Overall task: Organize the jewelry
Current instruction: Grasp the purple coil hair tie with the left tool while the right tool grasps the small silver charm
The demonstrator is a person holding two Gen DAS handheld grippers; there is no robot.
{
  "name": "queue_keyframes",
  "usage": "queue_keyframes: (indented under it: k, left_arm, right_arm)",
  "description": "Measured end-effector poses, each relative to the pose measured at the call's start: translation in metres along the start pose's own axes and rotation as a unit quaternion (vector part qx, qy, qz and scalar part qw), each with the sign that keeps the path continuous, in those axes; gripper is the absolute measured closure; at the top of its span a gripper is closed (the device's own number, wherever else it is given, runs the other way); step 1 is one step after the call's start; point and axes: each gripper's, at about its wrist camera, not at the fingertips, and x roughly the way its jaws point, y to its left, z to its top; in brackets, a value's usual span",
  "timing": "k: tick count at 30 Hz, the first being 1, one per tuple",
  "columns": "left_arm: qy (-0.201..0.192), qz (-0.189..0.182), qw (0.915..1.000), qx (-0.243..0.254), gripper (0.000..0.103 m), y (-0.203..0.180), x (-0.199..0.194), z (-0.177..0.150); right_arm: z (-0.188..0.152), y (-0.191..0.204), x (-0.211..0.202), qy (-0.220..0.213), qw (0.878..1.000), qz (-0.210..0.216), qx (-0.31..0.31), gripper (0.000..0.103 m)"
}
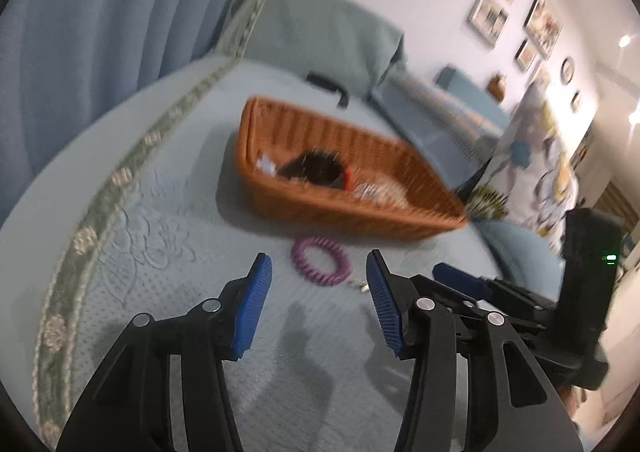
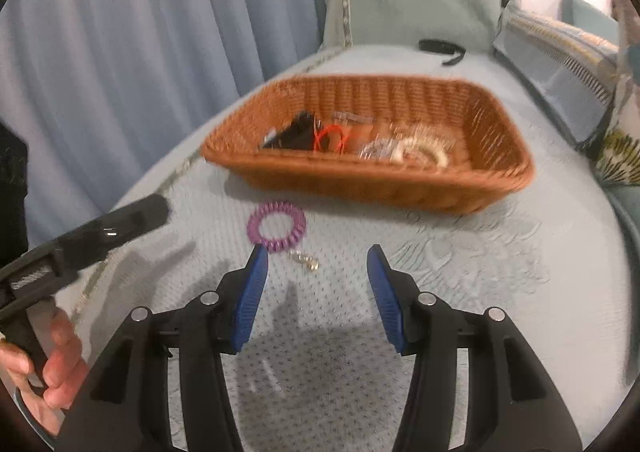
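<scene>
Jewelry basket [image 2: 372, 172] sits on quilted bed cover [image 2: 500, 272] beside curtain [image 2: 120, 52].

A pale quilted bed [image 2: 500, 272] carries a wicker basket [image 2: 360, 180]. Just before the basket lie a purple coil bracelet [image 2: 277, 227] and a small metal trinket [image 2: 306, 262]. A black strap [image 2: 440, 47] lies near the pillow.

Bright indoor light, soft shadows, motion blur (fisheye-warped edges).

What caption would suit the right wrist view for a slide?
Open right claw above a purple coil bracelet and small metal trinket, wicker basket beyond.
</scene>
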Motion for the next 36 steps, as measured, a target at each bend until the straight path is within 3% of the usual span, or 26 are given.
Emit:
queue_keyframes:
  k: [4, 11, 19, 20, 22, 24, 30, 36]
  left_arm:
    - [0.024, 0.004, 0.9997, 0.002, 0.055, 0.002, 0.025, 0.001]
    - [0.070, 0.009, 0.9975, -0.010, 0.055, 0.013, 0.062, 0.007]
    - [0.092, 0.063, 0.9929, 0.041, 0.057, -0.004, 0.084, 0.009]
    - [0.093, 0.069, 0.9922, 0.046, 0.070, -0.005, 0.085, 0.009]
    - [0.098, 0.080, 0.9903, 0.058, 0.086, -0.009, 0.087, 0.007]
    - [0.097, 0.077, 0.9902, 0.066, 0.094, -0.011, 0.085, 0.005]
    - [0.096, 0.072, 0.9897, 0.078, 0.095, -0.015, 0.070, -0.006]
    - [0.104, 0.063, 0.9913, 0.051, 0.095, -0.008, 0.043, -0.024]
  right_arm:
    - [-0.003, 0.005, 0.021, 0.028, 0.999, -0.004, -0.019, 0.063]
    - [-0.002, 0.013, 0.045, 0.069, 0.996, -0.018, -0.045, 0.067]
    - [0.005, 0.019, 0.056, 0.073, 0.994, -0.041, -0.068, 0.086]
    - [0.005, 0.021, 0.056, 0.073, 0.994, -0.042, -0.072, 0.091]
    - [0.005, 0.024, 0.055, 0.072, 0.993, -0.044, -0.078, 0.094]
    - [0.003, 0.024, 0.052, 0.069, 0.993, -0.048, -0.077, 0.094]
    - [-0.006, 0.007, 0.035, 0.068, 0.995, -0.060, -0.038, 0.094]
    - [-0.022, -0.016, 0.010, 0.073, 0.995, -0.059, 0.031, 0.094]
